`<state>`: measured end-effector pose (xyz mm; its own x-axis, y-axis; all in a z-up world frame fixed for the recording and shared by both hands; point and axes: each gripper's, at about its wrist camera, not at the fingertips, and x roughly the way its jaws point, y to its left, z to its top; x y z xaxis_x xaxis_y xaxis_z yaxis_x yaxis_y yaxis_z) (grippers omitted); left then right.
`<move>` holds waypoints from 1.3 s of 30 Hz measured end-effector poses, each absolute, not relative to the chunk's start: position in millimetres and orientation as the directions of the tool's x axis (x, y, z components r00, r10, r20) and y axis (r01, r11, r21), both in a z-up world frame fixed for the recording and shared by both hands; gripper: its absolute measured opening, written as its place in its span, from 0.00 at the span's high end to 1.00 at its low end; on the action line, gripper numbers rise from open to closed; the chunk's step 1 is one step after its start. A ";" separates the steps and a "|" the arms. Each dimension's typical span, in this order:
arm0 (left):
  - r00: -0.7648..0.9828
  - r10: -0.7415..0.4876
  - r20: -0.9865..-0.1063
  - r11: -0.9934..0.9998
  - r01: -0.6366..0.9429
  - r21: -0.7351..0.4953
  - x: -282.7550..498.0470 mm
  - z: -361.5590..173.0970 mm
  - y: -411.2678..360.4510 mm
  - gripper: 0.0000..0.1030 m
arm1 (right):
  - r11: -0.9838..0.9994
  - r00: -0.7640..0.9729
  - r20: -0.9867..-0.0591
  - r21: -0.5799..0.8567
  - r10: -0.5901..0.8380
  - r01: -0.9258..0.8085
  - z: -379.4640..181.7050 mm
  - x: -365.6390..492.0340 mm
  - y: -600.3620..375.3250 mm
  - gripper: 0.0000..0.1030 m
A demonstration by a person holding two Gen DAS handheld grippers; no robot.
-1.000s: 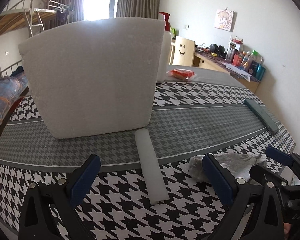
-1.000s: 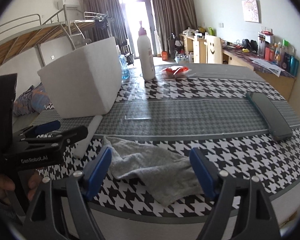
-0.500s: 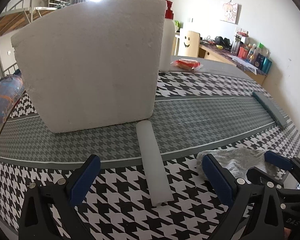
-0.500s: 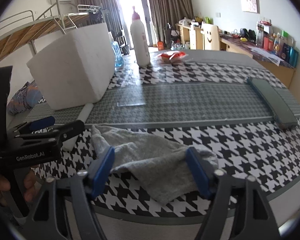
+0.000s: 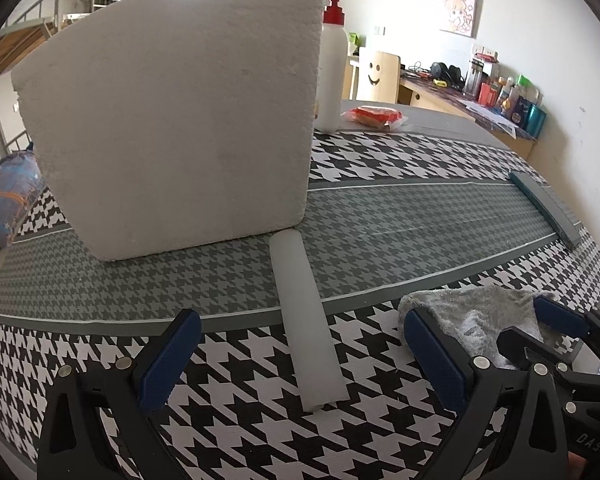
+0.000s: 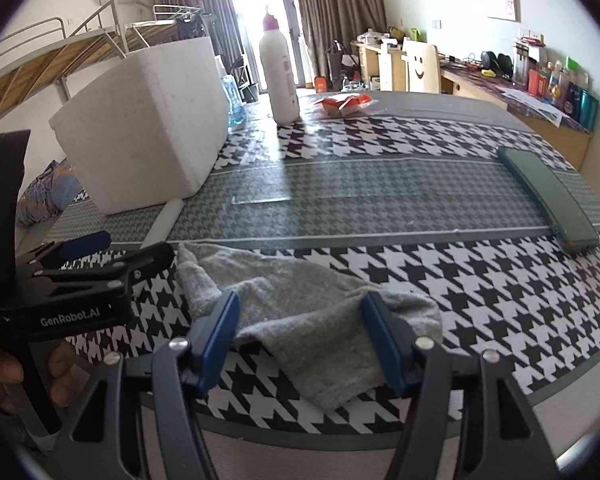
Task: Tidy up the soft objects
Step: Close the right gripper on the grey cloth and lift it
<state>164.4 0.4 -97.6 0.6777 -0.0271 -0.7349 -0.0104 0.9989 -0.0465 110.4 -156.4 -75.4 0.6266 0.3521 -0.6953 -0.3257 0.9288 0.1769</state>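
A grey cloth lies crumpled on the houndstooth table cover near the front edge. My right gripper straddles it with the cloth between the blue pads; its jaws are closing and the right pad meets a raised fold. The cloth and my right gripper also show at the lower right of the left wrist view. My left gripper is open over the near end of a white foam strip without touching it. That strip runs back to a big white foam box.
A dark green slab lies at the table's right side. A white bottle and a red packet stand at the back. A hand holds my left gripper. Desk, chair and bunk bed lie beyond.
The right jaws have narrowed around the grey cloth, which now bunches up between them. Both views have tipped slightly downward toward the table; the foam strip and box stay put.
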 end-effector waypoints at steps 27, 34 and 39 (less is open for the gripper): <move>0.654 0.015 -0.756 1.000 -0.013 0.009 169.7 -103.2 -10.9 0.78 | 0.933 0.625 -0.704 0.159 0.336 -0.323 -78.3 109.9 -152.5 0.39; 0.660 0.004 -0.751 1.000 -0.002 0.003 166.4 -102.4 -9.5 0.81 | 0.945 0.639 -0.719 0.073 0.272 -0.320 -78.9 108.7 -140.8 0.48; 0.662 -0.015 -0.749 1.000 0.002 -0.017 161.3 -100.4 -4.7 0.81 | 0.942 0.640 -0.725 0.041 0.257 -0.332 -78.8 105.9 -134.9 0.73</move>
